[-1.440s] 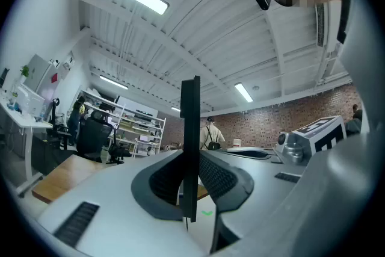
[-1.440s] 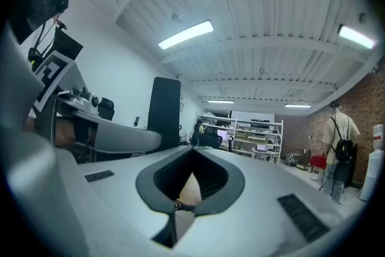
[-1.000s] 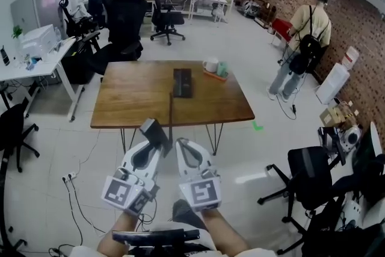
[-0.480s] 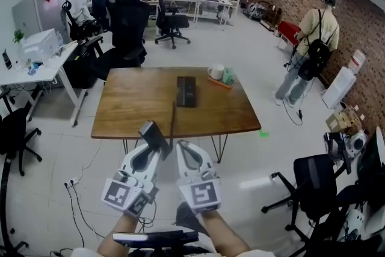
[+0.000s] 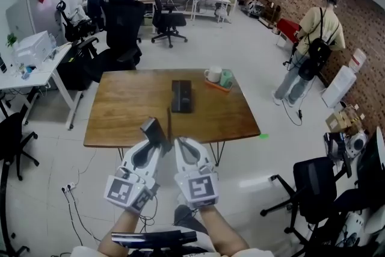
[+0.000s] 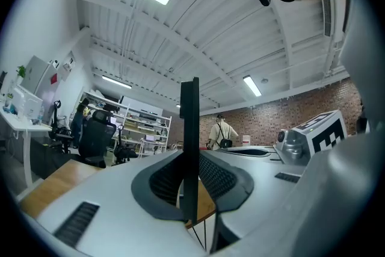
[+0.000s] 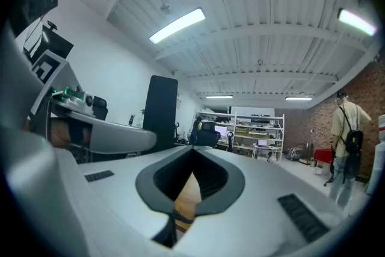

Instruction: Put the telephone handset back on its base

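Note:
The black telephone base (image 5: 181,96) lies in the middle of the wooden table (image 5: 132,105) in the head view. My left gripper (image 5: 157,141) hangs in front of the table's near edge, shut on the black handset (image 5: 155,130), which sticks up out of its jaws. In the left gripper view the handset (image 6: 189,141) stands edge-on between the pads (image 6: 225,180). A thin dark cord (image 5: 169,120) runs from it toward the table. My right gripper (image 5: 183,146) is close beside the left one, shut with nothing in it; in its own view the handset (image 7: 159,111) shows at the left.
A white mug (image 5: 212,75) and a green cup (image 5: 225,77) stand at the table's far right corner. Black office chairs (image 5: 123,33) stand behind the table, another chair (image 5: 313,183) at the right. A person with a backpack (image 5: 316,33) stands near the brick wall. A white desk (image 5: 30,63) is at the left.
The table has shifted slightly left and looks a little nearer in the head view. Both grippers keep their pose, the left still holding the handset.

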